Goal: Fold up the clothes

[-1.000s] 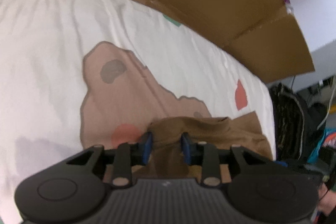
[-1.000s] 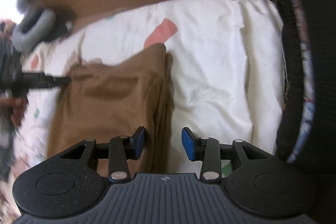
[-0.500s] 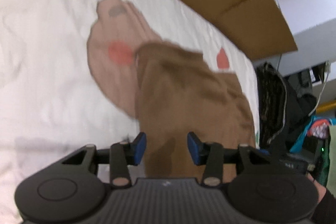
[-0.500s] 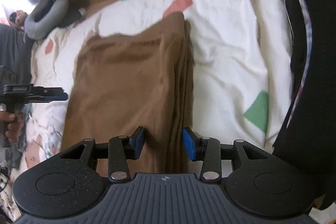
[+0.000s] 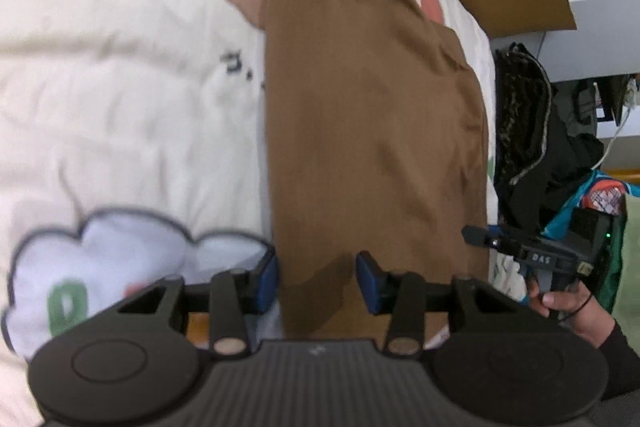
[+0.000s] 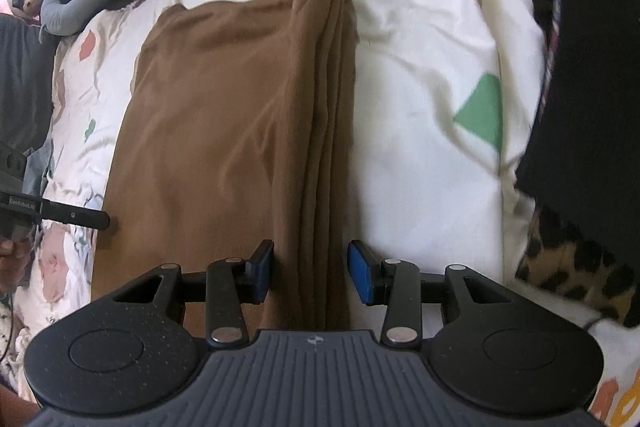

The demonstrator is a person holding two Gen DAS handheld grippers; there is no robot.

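We are looking down along two handheld grippers at a brown garment point(image 5: 372, 115) that is lying folded into a long strip on a white bedsheet point(image 5: 120, 87) printed with pastel shapes. In the left wrist view the garment is running from the top centre of the frame down to the bottom centre, and the left gripper point(image 5: 318, 281) is sitting at the bottom with its blue pads point(image 5: 269, 281) spread apart over the garment's near left edge; the pads are not pressing the cloth, so we are reading this tool as spread and holding nothing. At the right edge of that view the right gripper point(image 5: 476, 235) is showing from the side, with a hand point(image 5: 560, 301) wrapping its grip, just beside the garment's right edge. In the right wrist view the garment point(image 6: 224, 131) is filling the centre and left of the frame, its stacked folded edges running down the middle. The right gripper point(image 6: 310, 277) is hovering at the bottom with its pads standing apart on either side of that layered edge; they are not closing on it, so this tool too is spread. The left gripper point(image 6: 105, 221) is reaching in from the left edge of the frame, its tip at the garment's left border. A green triangle point(image 6: 482, 113) on the sheet is lying to the right, and dark clothing point(image 6: 592, 67) is filling the right edge.
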